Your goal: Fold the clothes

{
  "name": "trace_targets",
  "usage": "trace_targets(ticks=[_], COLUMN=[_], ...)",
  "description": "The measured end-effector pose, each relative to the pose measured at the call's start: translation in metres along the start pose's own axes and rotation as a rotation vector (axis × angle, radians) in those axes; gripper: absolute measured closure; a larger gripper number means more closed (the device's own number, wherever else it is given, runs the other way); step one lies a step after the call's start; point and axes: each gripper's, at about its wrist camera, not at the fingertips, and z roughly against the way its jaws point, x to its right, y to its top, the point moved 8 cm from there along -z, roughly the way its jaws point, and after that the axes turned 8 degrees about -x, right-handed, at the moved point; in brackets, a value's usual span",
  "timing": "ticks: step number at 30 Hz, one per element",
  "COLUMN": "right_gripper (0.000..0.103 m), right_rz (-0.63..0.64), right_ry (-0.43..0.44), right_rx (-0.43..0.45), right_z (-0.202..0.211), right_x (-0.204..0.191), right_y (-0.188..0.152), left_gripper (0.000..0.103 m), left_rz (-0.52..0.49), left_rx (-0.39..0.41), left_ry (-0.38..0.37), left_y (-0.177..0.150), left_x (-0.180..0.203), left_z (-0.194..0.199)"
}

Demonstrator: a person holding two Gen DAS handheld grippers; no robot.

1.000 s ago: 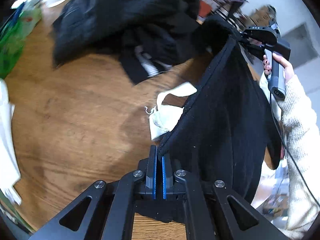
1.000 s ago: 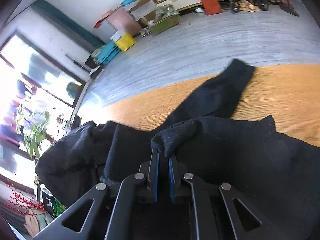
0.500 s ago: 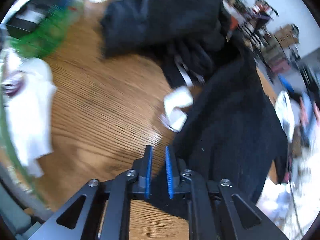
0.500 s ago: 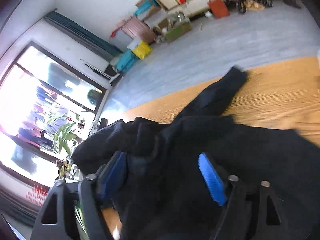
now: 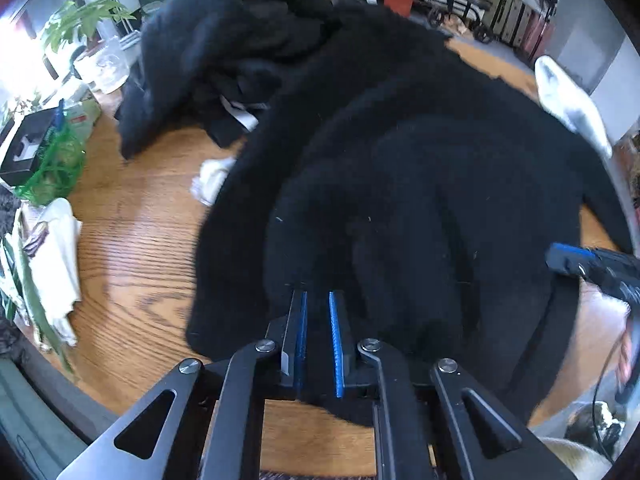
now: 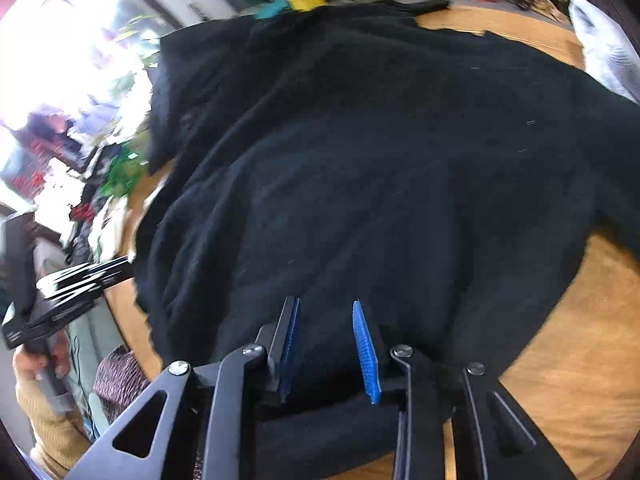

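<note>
Now the black top (image 5: 420,184) has been let go by both grippers and lies spread flat on the counter (image 5: 132,248). A second ago it was held up by two corners. The left gripper (image 5: 318,308) is open a little and holds nothing. The right gripper (image 6: 326,312) is open wider, also with nothing in it. Folding can likely be started next. No boxes or baskets with clothes inside can be made out.

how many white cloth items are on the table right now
3: a sock far right, a small cloth tucked under the black garment, a garment at left. More may be hidden.
</note>
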Motion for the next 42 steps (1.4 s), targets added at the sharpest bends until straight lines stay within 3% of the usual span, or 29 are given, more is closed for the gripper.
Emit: trace_targets(ticks=[3, 4, 7, 10, 14, 20, 25, 29, 34, 37, 42], right_gripper=[0.068, 0.062, 0.06, 0.06, 0.06, 0.061, 0.057, 0.053, 0.046, 0.046, 0.045], right_rz=[0.043, 0.053, 0.07, 0.11, 0.085, 0.079, 0.024, 0.142, 0.254, 0.221, 0.213], right_ry=[0.017, 0.008, -0.018, -0.077, -0.065, -0.032, 0.037, 0.064, 0.034, 0.005, 0.041], right_rx=[-0.006, -0.011, -0.031, -0.024, -0.013, -0.017, -0.02, 0.011, -0.083, -0.166, -0.183], right_z=[-0.012, -0.017, -0.029, -0.026, -0.023, -0.019, -0.008, 0.003, -0.019, -0.036, -0.031], right_x=[-0.026, -0.032, -0.044, -0.046, -0.039, -0.039, -0.047, -0.082, -0.108, -0.095, -0.087], right_y=[-0.014, -0.017, -0.028, -0.041, -0.054, -0.065, -0.049, -0.037, -0.061, -0.078, -0.093], left_gripper=[0.092, 0.092, 0.092, 0.095, 0.095, 0.099, 0.099, 0.099, 0.099, 0.099, 0.099], left_rz=[-0.041, -0.059, -0.069, -0.059, -0.037, 0.057, 0.061, -0.023, -0.112, -0.109, -0.132], left_rx=[0.004, 0.009, -0.002, -0.024, -0.005, -0.026, -0.032, -0.078, -0.134, -0.145, -0.197], left_ry=[-0.088, -0.109, -0.108, -0.07, 0.05, -0.07, -0.205, -0.181, -0.149, -0.157, -0.16], left_y=[0.006, 0.009, 0.016, 0.015, 0.017, 0.015, 0.008, -0.009, -0.031, -0.044, -0.065], left_x=[0.025, 0.035, 0.048, 0.04, 0.008, -0.033, -0.012, 0.011, 0.032, 0.023, 0.013], left_z=[-0.003, -0.003, -0.013, -0.021, -0.02, -0.018, 0.007, 0.005, 0.0, -0.004, 0.0])
